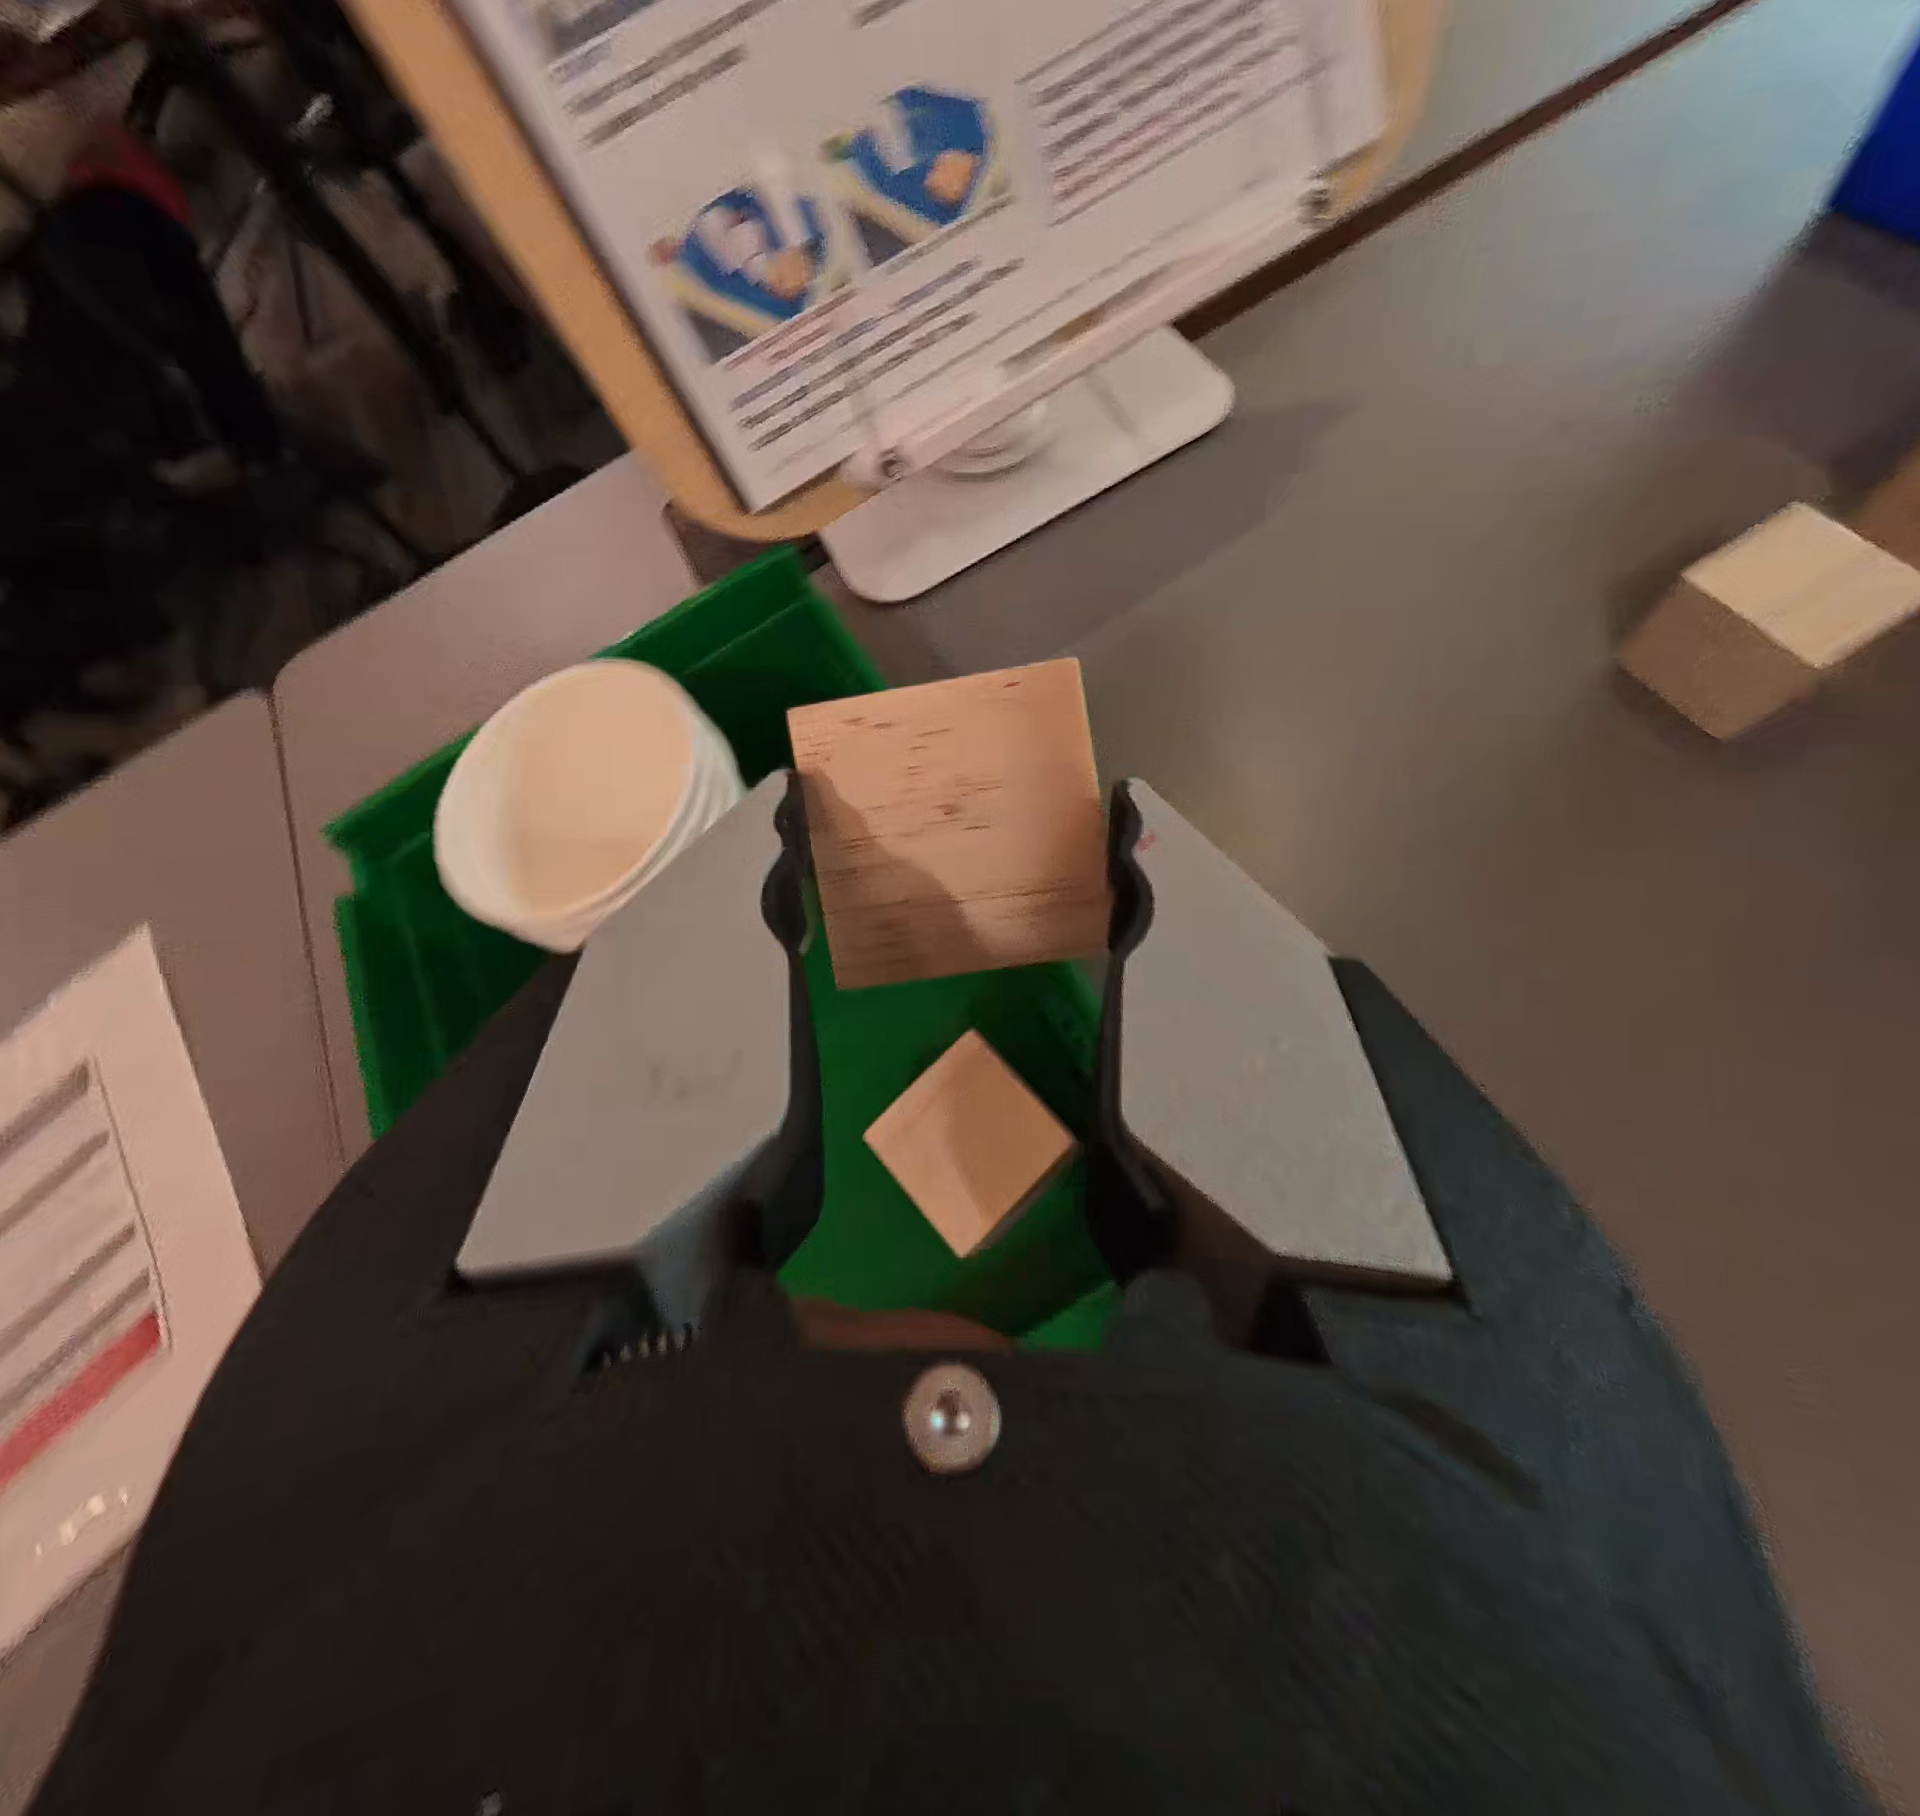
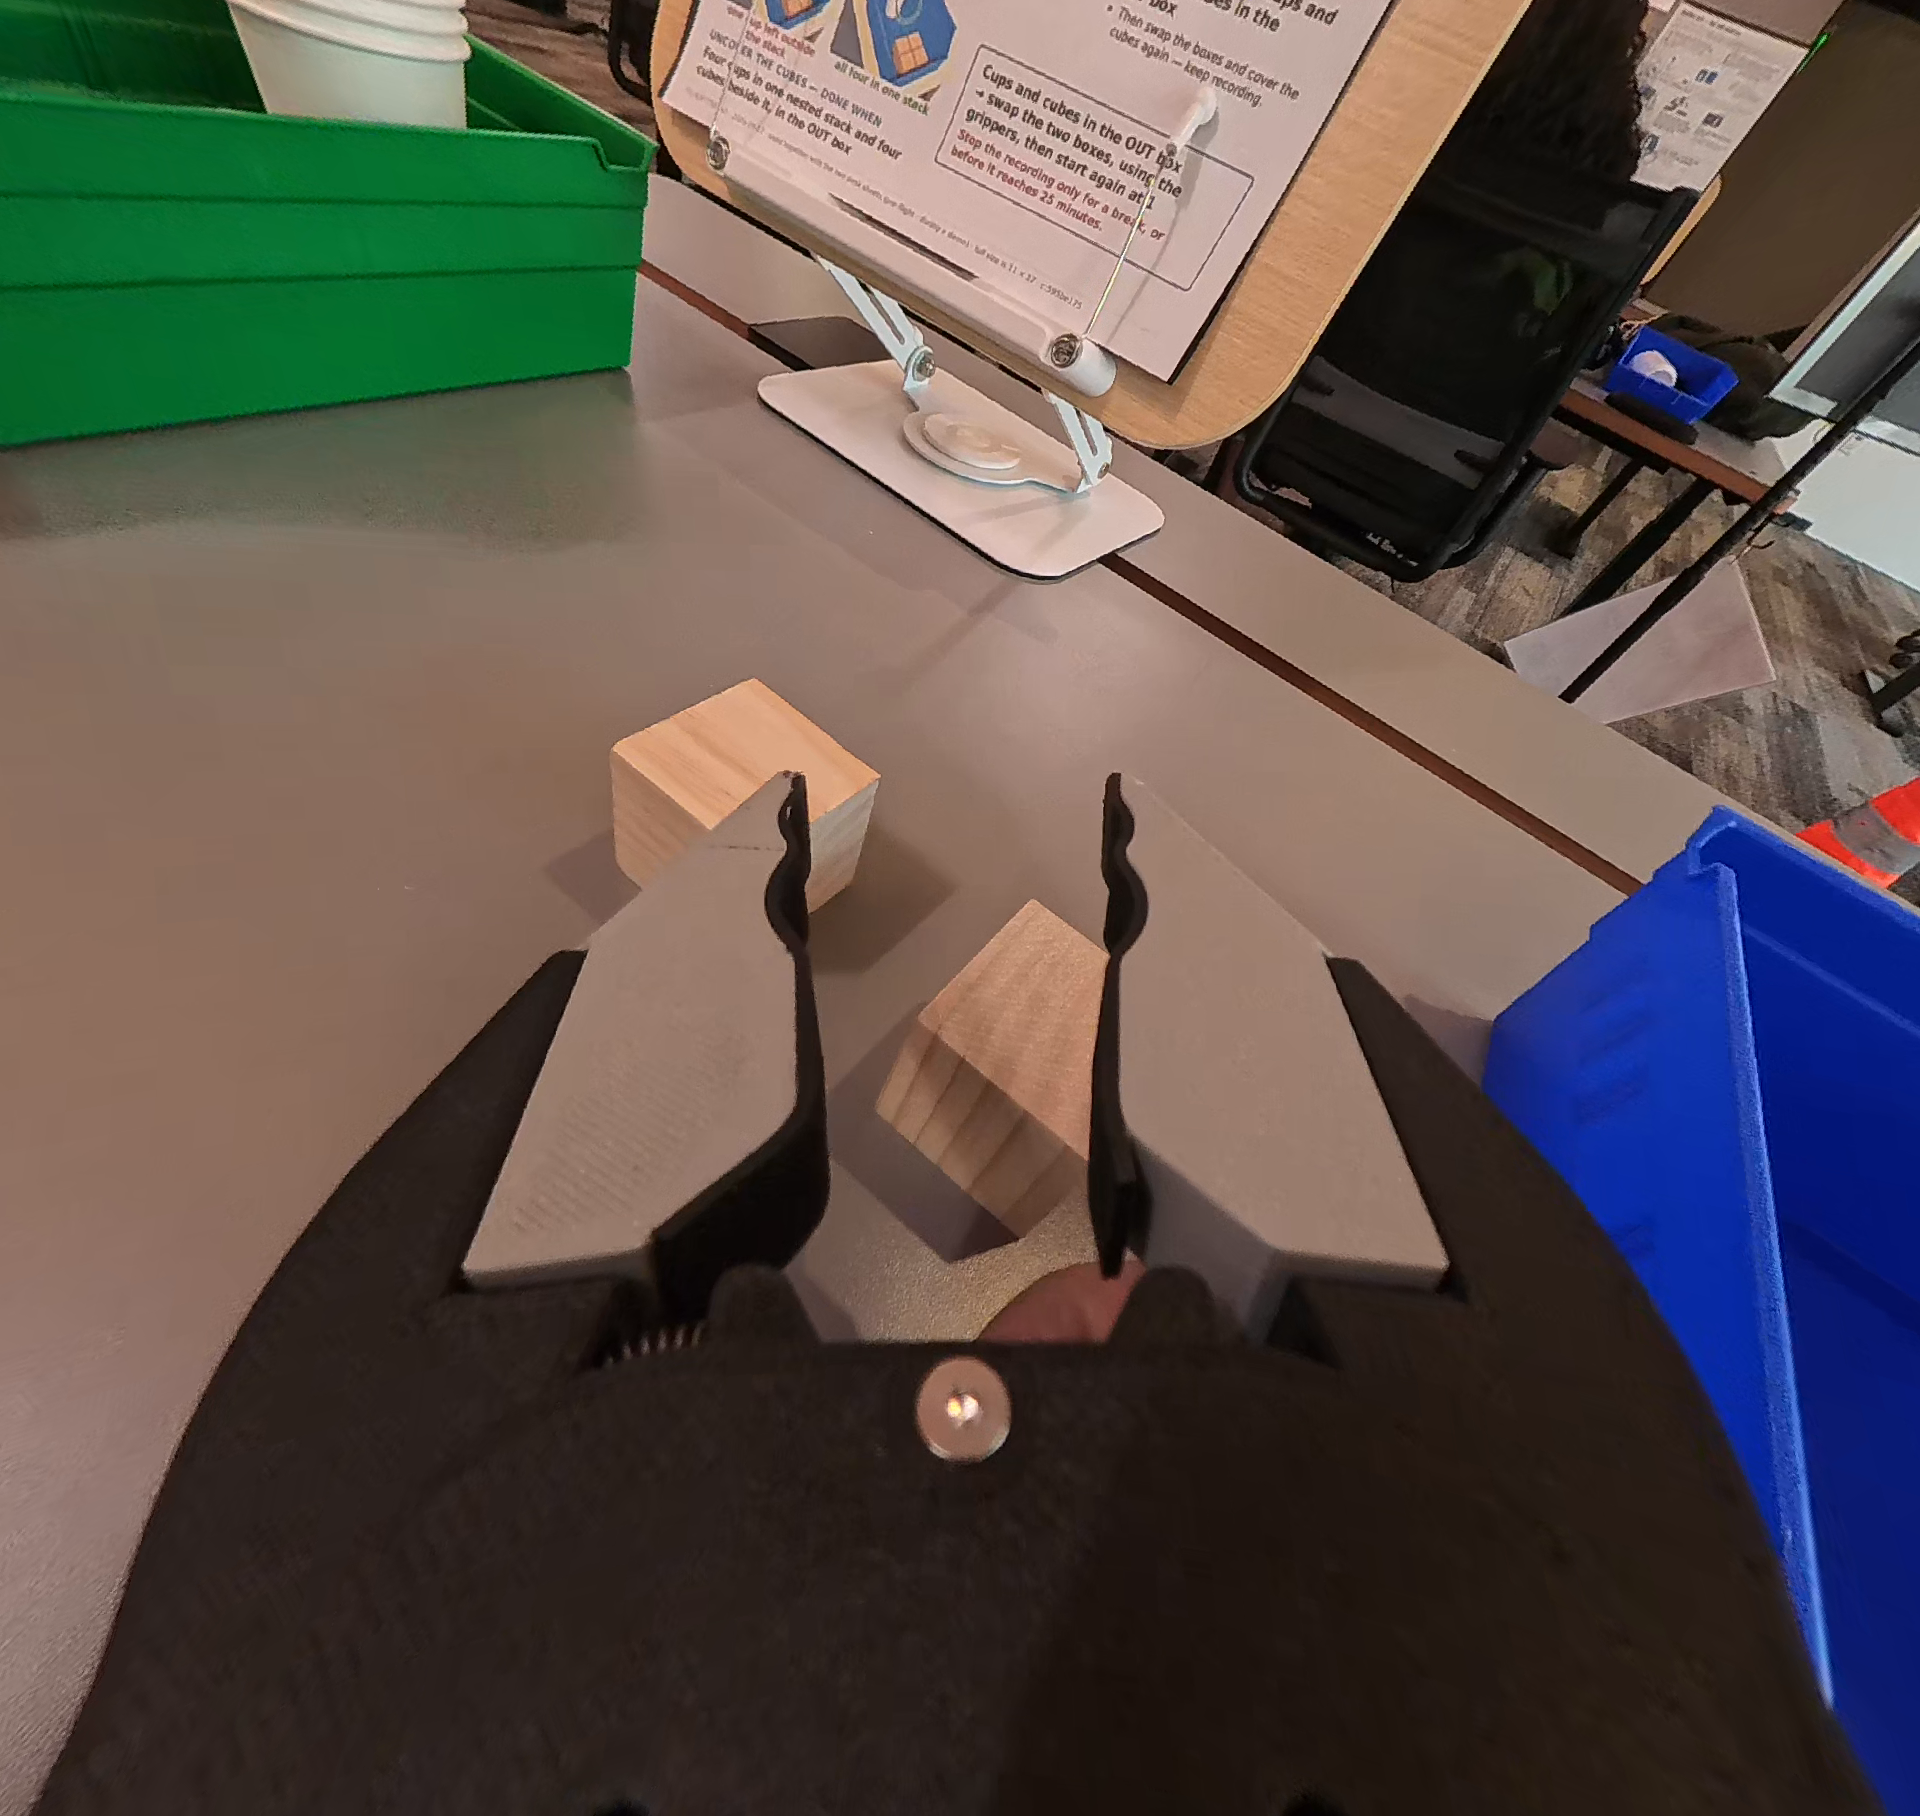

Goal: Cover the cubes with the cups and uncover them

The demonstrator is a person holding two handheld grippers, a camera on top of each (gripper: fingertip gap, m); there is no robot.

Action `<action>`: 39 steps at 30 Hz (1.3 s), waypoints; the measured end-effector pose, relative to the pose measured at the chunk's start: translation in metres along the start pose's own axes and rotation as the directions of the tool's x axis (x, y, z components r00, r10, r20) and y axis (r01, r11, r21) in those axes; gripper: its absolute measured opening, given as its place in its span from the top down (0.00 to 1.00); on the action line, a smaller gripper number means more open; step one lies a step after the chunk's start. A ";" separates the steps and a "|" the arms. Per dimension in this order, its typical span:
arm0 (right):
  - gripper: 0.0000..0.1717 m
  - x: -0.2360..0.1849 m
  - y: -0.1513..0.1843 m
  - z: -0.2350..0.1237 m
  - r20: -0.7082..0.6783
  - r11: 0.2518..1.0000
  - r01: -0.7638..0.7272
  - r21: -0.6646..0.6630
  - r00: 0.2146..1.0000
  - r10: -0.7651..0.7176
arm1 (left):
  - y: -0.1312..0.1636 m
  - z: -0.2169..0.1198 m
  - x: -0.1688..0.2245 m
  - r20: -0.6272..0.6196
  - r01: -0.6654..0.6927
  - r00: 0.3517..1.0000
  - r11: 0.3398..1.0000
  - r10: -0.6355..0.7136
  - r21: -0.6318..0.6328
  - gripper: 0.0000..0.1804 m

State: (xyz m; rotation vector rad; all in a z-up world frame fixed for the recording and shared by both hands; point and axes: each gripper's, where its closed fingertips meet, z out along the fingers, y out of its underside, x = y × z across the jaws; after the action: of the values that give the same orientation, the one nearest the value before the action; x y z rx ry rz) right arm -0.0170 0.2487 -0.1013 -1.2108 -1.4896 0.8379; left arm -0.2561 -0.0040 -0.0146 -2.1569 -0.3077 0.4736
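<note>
Left wrist view is smeared by motion blur; the document stand [image 1: 935, 208] is rendered unreadable. Right wrist view is sharp, evenly lit from overhead. Soft shadows are cast by the cubes [image 2: 743, 779] onto the table [image 2: 312, 727]. Fisheye bending is seen at edges.

Office-like lab: instruction board [image 2: 1039, 104], grey tables [image 2: 416, 675], chair [image 2: 1455, 395]

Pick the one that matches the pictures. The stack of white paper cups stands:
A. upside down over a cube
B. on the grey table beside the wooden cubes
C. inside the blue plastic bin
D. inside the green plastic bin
D: the stack of white paper cups stands upright inside the green plastic bin, rims up, away from the wooden cubes on the grey table.
</note>
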 end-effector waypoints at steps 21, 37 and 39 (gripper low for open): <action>0.69 -0.001 0.002 0.001 0.011 1.000 -0.016 -0.003 1.000 0.016 | 0.060 0.113 0.219 -0.588 -0.849 0.419 0.528 0.691 0.016 0.68; 0.70 -0.001 0.005 0.002 0.013 1.000 -0.018 -0.016 1.000 0.019 | 0.021 0.118 0.195 -0.492 -0.853 0.478 0.518 0.728 -0.062 0.52; 0.70 -0.001 0.004 0.002 0.012 1.000 -0.022 -0.012 1.000 0.022 | 0.002 0.106 0.183 -0.445 -0.785 0.580 0.614 0.683 -0.081 0.54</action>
State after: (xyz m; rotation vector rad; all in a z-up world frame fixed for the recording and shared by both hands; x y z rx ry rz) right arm -0.0176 0.2491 -0.1055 -1.2355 -1.4957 0.8538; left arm -0.1384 0.1411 -0.1137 -2.5280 0.8637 0.4747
